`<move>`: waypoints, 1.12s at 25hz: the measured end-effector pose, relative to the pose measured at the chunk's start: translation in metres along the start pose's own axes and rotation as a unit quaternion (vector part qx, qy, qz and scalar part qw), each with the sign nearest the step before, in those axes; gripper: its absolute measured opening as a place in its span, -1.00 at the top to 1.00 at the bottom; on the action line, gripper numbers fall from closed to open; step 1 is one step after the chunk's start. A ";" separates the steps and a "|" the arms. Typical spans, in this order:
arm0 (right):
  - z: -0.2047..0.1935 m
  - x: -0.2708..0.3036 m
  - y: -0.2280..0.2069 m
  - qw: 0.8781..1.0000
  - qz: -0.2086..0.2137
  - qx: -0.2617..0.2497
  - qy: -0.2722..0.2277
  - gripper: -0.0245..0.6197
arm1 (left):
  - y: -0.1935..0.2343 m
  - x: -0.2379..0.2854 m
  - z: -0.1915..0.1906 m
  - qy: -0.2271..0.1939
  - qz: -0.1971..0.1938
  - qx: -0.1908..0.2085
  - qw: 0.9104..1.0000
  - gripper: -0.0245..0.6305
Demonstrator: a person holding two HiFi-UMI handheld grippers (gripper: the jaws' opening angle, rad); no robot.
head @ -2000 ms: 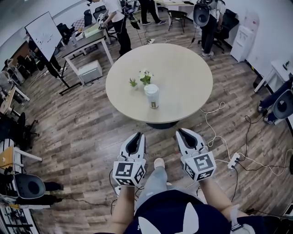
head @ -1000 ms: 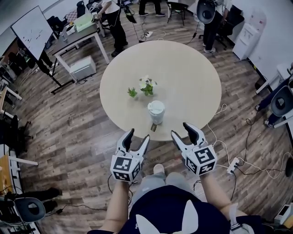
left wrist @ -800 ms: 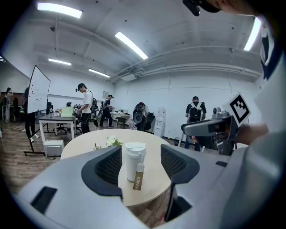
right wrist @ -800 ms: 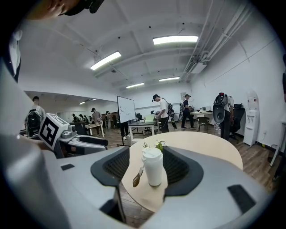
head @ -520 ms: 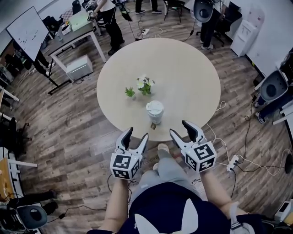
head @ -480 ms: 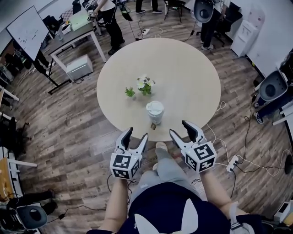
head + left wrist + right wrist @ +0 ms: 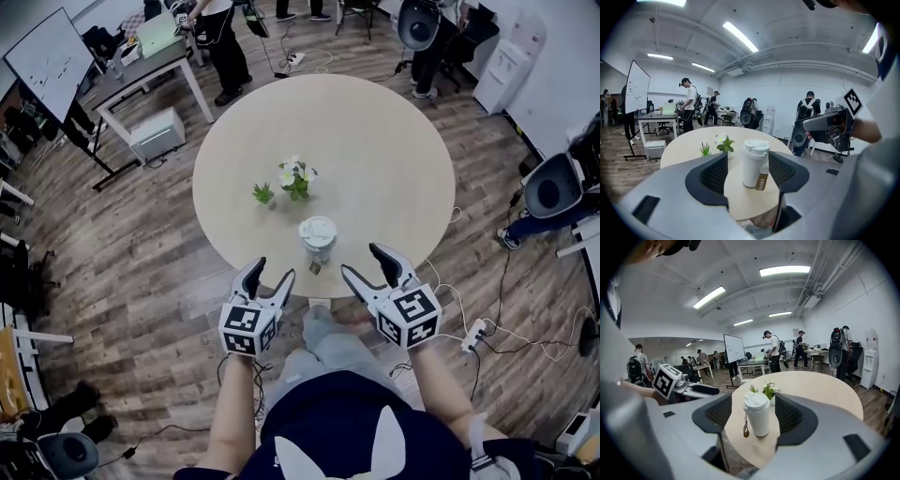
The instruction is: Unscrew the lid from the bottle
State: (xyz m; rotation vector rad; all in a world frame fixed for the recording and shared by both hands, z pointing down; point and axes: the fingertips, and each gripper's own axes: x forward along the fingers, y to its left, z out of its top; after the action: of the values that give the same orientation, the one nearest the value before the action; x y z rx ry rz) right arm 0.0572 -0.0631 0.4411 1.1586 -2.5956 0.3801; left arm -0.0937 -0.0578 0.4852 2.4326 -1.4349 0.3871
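Note:
A white bottle (image 7: pixel 318 241) with a white lid (image 7: pixel 318 228) and a brown hang tag stands upright near the front edge of the round beige table (image 7: pixel 375 150). My left gripper (image 7: pixel 268 278) hovers open just off the table edge, left of the bottle. My right gripper (image 7: pixel 364 262) is at the edge on the bottle's right, its jaws opening with nothing between them. In the left gripper view the bottle (image 7: pixel 754 165) stands beyond the jaws, apart from them. The right gripper view shows the bottle (image 7: pixel 758 418) and lid (image 7: pixel 756 401) likewise ahead of the jaws.
Two small potted plants (image 7: pixel 295 176) (image 7: pixel 263 194) stand behind the bottle mid-table. Cables and a power strip (image 7: pixel 473 332) lie on the wooden floor to the right. People, desks (image 7: pixel 155 56), a whiteboard (image 7: pixel 49 47) and chairs ring the room.
The person has stepped up to the table, so both grippers now flank the bottle at the near edge. The right jaws have spread wider.

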 end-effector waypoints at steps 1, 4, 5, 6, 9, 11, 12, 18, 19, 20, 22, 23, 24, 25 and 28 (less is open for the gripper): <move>-0.001 0.004 -0.001 1.000 0.004 0.002 0.006 0.05 | 0.001 0.005 -0.002 0.006 -0.005 0.003 1.000 0.12; -0.008 0.015 -0.003 0.999 0.016 0.007 0.028 -0.01 | 0.002 0.017 -0.010 0.030 -0.024 0.013 0.999 0.12; -0.010 0.019 -0.004 0.999 0.019 0.007 0.035 -0.03 | 0.003 0.021 -0.012 0.035 -0.028 0.015 0.999 0.12; -0.010 0.024 -0.005 0.999 0.022 0.007 0.042 -0.04 | 0.005 0.024 -0.013 0.039 -0.030 0.016 0.999 0.12; -0.012 0.037 -0.008 0.998 0.027 0.009 0.057 -0.06 | 0.012 0.034 -0.016 0.045 -0.034 0.017 0.998 0.12; -0.013 0.044 -0.009 0.997 0.031 0.010 0.065 -0.08 | 0.015 0.041 -0.019 0.049 -0.039 0.020 0.998 0.12; -0.013 0.047 -0.009 0.997 0.034 0.009 0.069 -0.08 | 0.016 0.044 -0.022 0.054 -0.042 0.024 0.997 0.12; -0.009 0.068 -0.009 0.995 0.051 -0.003 0.088 -0.15 | 0.020 0.063 -0.037 0.094 -0.056 0.053 0.993 0.12; -0.010 0.072 -0.009 0.994 0.052 -0.004 0.093 -0.18 | 0.019 0.066 -0.039 0.099 -0.063 0.058 0.991 0.12; -0.011 0.075 -0.009 0.994 0.055 -0.005 0.099 -0.20 | 0.017 0.069 -0.041 0.104 -0.069 0.063 0.990 0.12; -0.015 0.083 -0.009 0.992 0.060 -0.007 0.111 -0.22 | 0.016 0.076 -0.047 0.114 -0.078 0.071 0.988 0.12; -0.018 0.087 -0.008 0.991 0.063 -0.009 0.116 -0.24 | 0.015 0.079 -0.050 0.118 -0.081 0.072 0.987 0.12; -0.019 0.091 -0.008 0.990 0.065 -0.010 0.121 -0.25 | 0.015 0.082 -0.054 0.122 -0.083 0.073 0.986 0.12; -0.021 0.094 -0.007 0.990 0.068 -0.011 0.125 -0.25 | 0.016 0.085 -0.057 0.125 -0.085 0.074 0.986 0.12; -0.024 0.105 -0.006 0.988 0.074 -0.015 0.133 -0.25 | 0.016 0.094 -0.064 0.133 -0.099 0.081 0.983 0.12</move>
State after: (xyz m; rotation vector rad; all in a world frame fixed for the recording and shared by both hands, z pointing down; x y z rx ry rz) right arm -0.0024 -0.1307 0.5010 0.8431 -2.4476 0.4904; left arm -0.0687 -0.1162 0.5807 2.5041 -1.0771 0.7749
